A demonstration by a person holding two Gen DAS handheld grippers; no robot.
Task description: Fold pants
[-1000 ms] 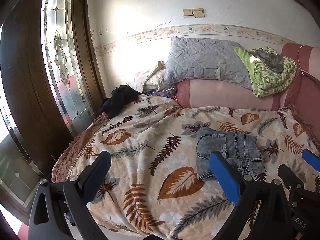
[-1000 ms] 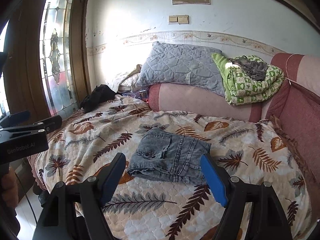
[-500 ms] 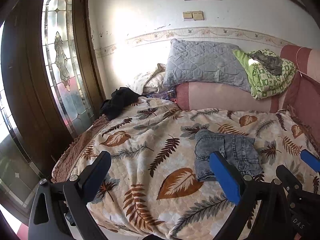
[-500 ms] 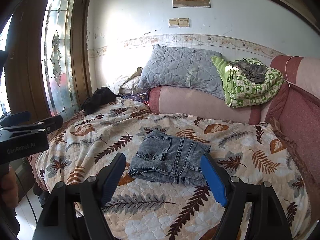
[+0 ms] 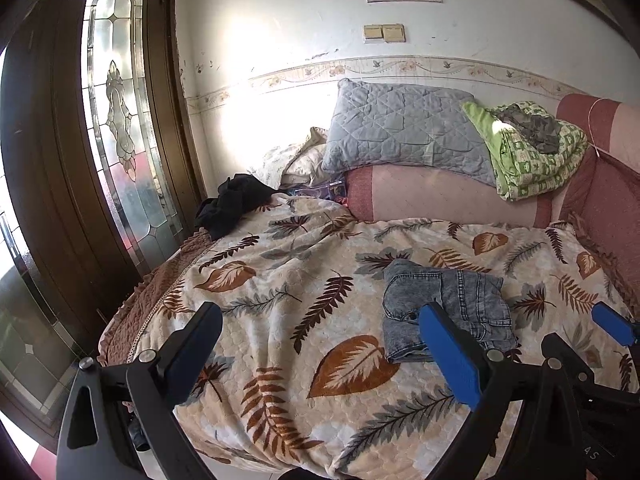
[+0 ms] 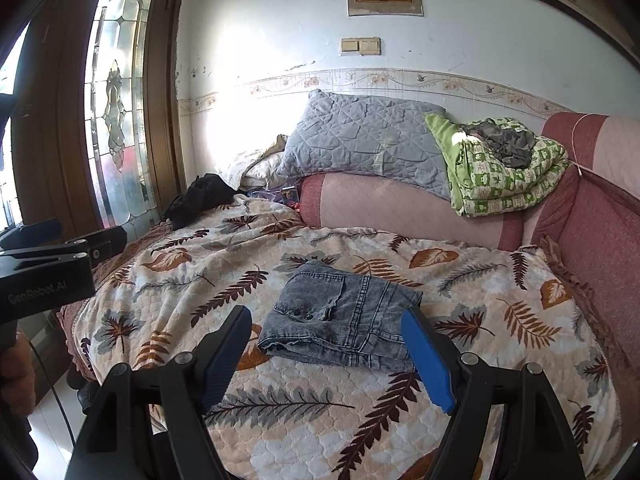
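The grey-blue denim pants (image 6: pixel 344 316) lie folded into a compact rectangle on the leaf-patterned blanket (image 6: pixel 224 264); they also show in the left wrist view (image 5: pixel 448 304). My right gripper (image 6: pixel 326 354) is open and empty, held above the blanket's near side, with the pants just beyond its fingertips. My left gripper (image 5: pixel 320 354) is open and empty, to the left of the pants and back from them. The left gripper's body shows at the left edge of the right wrist view (image 6: pixel 48 268).
A grey quilted pillow (image 6: pixel 360 140) and a folded green blanket (image 6: pixel 504 168) rest on the pink sofa back (image 6: pixel 400 208). A black garment (image 6: pixel 200 196) lies at the far left corner. A wooden door with stained glass (image 6: pixel 116 120) stands at the left.
Both grippers have drawn back a little from the folded pants and risen slightly. The pants have not moved.
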